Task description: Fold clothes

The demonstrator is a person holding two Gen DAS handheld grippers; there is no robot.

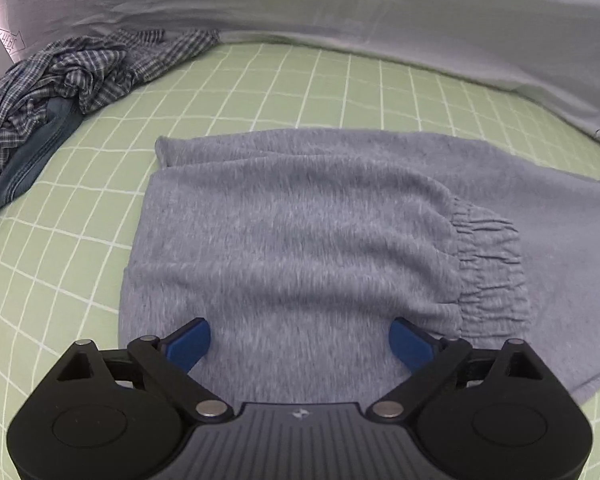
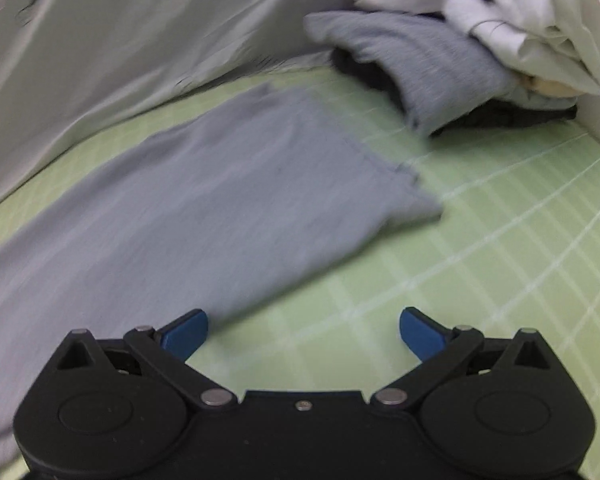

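Green checked sheet (image 1: 308,80) covers the bed, with a pale quilt (image 1: 340,12) bunched along its far side. On the sheet lie grey sweatpants (image 1: 300,220), part-folded: in the left wrist view one layer sits doubled over another, and the elastic waistband (image 1: 488,264) lies on top of the lower layer, toward the right of the garment. Left of the sweatpants, well apart from them, is a plaid heap (image 1: 72,76). In the right wrist view the leg end of the sweatpants (image 2: 204,200) stretches flat toward the quilt, and beyond its hem sits a pile (image 2: 480,40) of grey and white clothes.

Left gripper (image 1: 300,340) hangs over the near edge of the folded part, released, jaws spread wide and nothing pinched between them. Right gripper (image 2: 304,330) is also released, jaws wide, over bare sheet just beside the near edge of the leg end; that view is blurred.

By my reading, one fold has been laid down and let go, and the second is not yet started. The next move calls for both grippers to pinch an edge of the sweatpants, probably the leg end, gathering every layer, then carrying it over the folded part so the edges meet squarely without dragging the lower layer.
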